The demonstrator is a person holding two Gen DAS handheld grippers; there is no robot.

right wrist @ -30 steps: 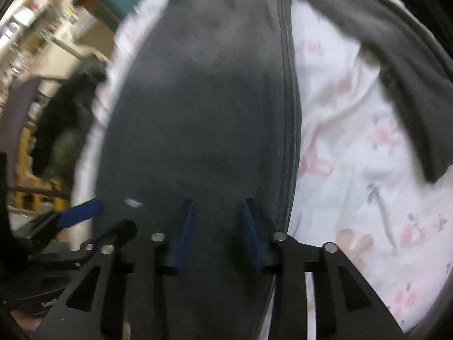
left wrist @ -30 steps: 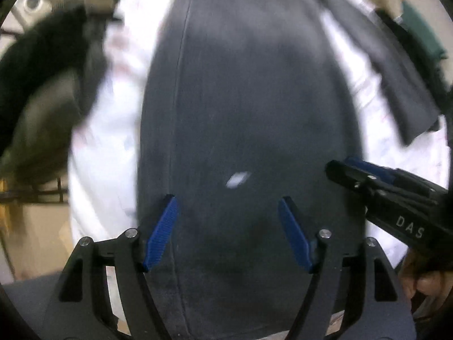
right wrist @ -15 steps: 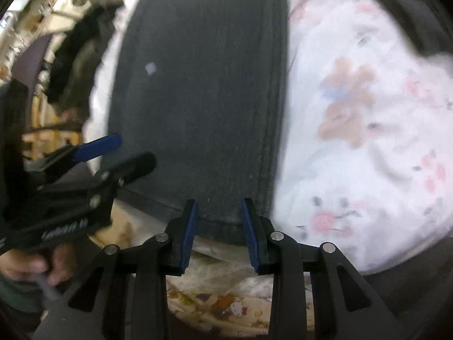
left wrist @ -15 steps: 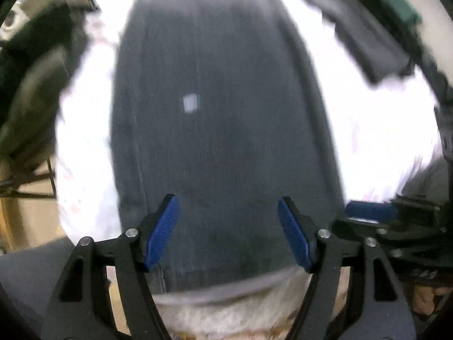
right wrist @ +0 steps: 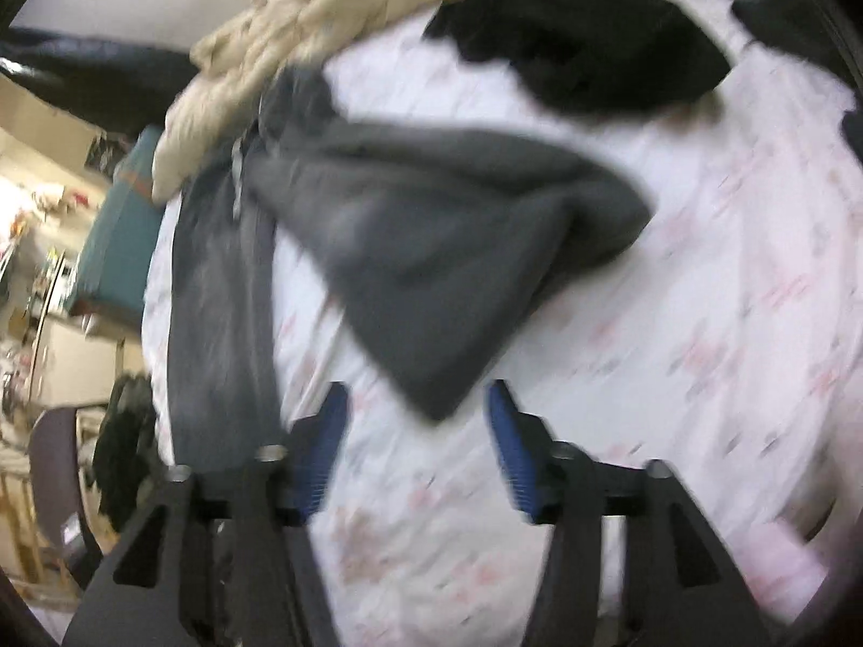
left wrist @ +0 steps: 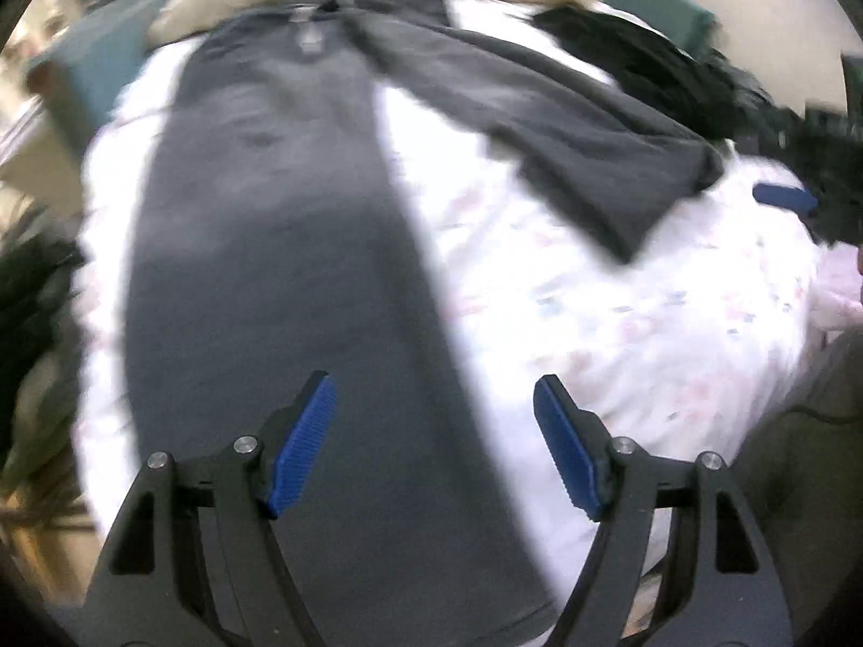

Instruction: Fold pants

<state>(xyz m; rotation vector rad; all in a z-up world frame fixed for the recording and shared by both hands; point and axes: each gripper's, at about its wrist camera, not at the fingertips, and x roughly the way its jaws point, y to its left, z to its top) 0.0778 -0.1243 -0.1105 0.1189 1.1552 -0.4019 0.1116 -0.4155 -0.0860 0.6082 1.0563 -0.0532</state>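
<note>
Dark grey pants [left wrist: 280, 280] lie on a white floral sheet [left wrist: 620, 323]. One leg runs straight toward me and the other leg [left wrist: 566, 145] splays to the right. My left gripper [left wrist: 434, 447] hovers over the right edge of the straight leg, jaws opening, nothing pressed between the pads. My right gripper [right wrist: 418, 453] hangs above the sheet just below the hem of the splayed leg [right wrist: 431, 280], jaws opening with only bare sheet between them. One blue fingertip [left wrist: 782, 197] of the right gripper shows at the right edge of the left wrist view.
A cream duvet [right wrist: 323, 11] is bunched at the head of the bed above the waistband. A black garment [right wrist: 582, 43] lies at the far right of the sheet. A teal box [right wrist: 113, 237], a chair [right wrist: 54, 474] and dark clothes [left wrist: 32, 296] stand off the bed's left side.
Both grippers have lifted and drawn back from the straight leg. The right gripper swung right to the splayed leg's hem and its jaws widened.
</note>
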